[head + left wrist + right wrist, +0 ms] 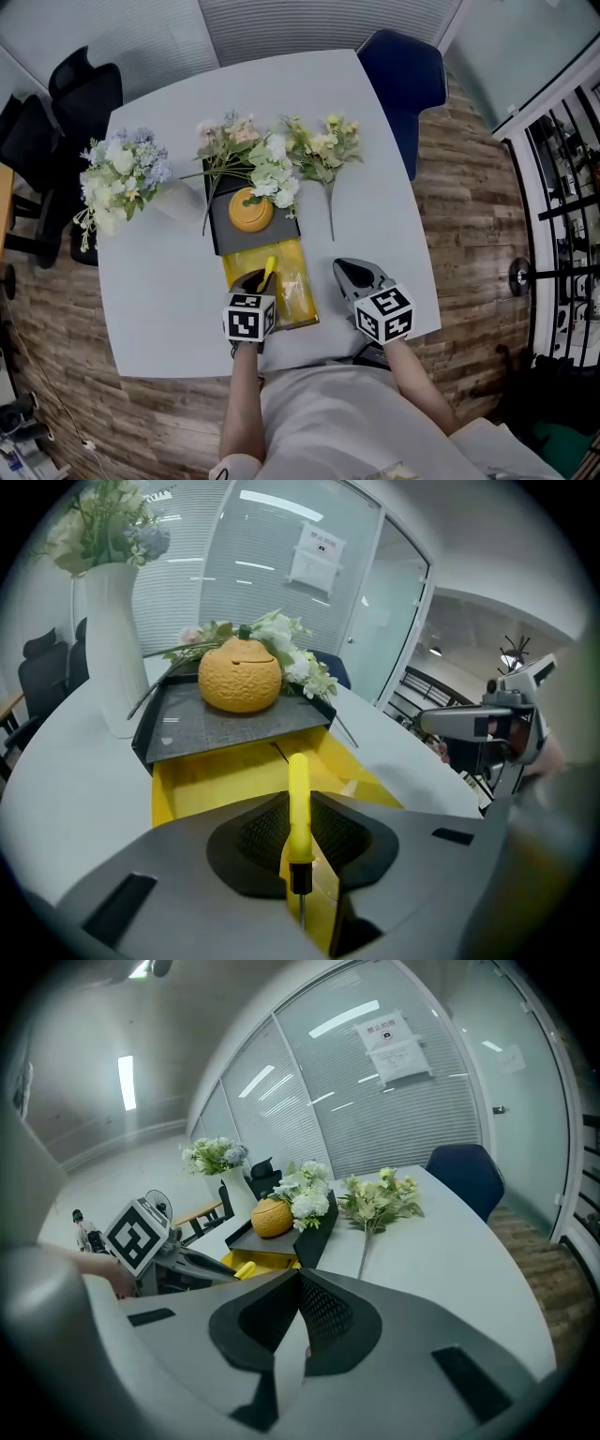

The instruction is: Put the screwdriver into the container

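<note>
Our left tool (299, 810) is clamped on the screwdriver's (298, 778) yellow handle, the surest hold on something we judge light, stiff and slick, above the container (187, 782) near the bench's (169, 300) front edge; our right tool (299, 1288) is closed, empty

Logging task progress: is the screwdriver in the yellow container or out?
Out. The screwdriver is clamped in the jaws of the left gripper, its yellow handle over the open part of the yellow container, not lying inside.

Bright even light, fisheye edges, sharp
</note>
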The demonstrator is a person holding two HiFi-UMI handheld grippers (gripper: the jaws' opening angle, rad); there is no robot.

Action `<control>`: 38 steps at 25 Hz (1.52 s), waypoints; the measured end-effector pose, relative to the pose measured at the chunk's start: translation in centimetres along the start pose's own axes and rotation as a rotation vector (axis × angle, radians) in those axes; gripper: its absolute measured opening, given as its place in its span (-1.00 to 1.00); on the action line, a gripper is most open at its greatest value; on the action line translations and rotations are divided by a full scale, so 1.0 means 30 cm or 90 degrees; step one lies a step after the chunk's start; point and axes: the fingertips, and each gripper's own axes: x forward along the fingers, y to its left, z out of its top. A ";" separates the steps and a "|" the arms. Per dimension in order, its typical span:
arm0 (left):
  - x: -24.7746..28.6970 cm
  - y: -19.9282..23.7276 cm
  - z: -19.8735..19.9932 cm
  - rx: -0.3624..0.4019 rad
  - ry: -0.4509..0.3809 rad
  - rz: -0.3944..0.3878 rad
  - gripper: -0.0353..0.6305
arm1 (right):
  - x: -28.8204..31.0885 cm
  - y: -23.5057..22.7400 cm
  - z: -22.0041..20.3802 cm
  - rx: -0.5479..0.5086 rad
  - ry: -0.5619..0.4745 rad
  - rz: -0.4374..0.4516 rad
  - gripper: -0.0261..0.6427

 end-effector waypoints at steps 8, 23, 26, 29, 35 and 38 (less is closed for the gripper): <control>0.054 0.026 -0.036 0.027 0.051 0.040 -0.69 | 0.023 -0.031 -0.013 0.009 0.014 0.004 -0.87; 0.098 0.036 -0.044 0.078 0.068 0.059 -0.68 | 0.032 -0.065 -0.038 0.015 0.031 -0.003 -0.88; 0.105 0.037 -0.053 0.076 0.074 0.055 -0.67 | 0.032 -0.067 -0.041 0.016 0.031 -0.004 -0.87; 0.104 0.030 -0.050 0.060 0.073 0.044 -0.62 | 0.028 -0.068 -0.038 0.015 0.031 -0.004 -0.87; 0.093 0.027 -0.055 0.041 0.074 0.038 -0.53 | 0.032 -0.046 -0.026 0.009 0.025 0.004 -0.87; 0.083 0.019 -0.035 0.022 0.054 0.030 -0.53 | 0.021 -0.045 -0.020 0.005 0.024 0.004 -0.87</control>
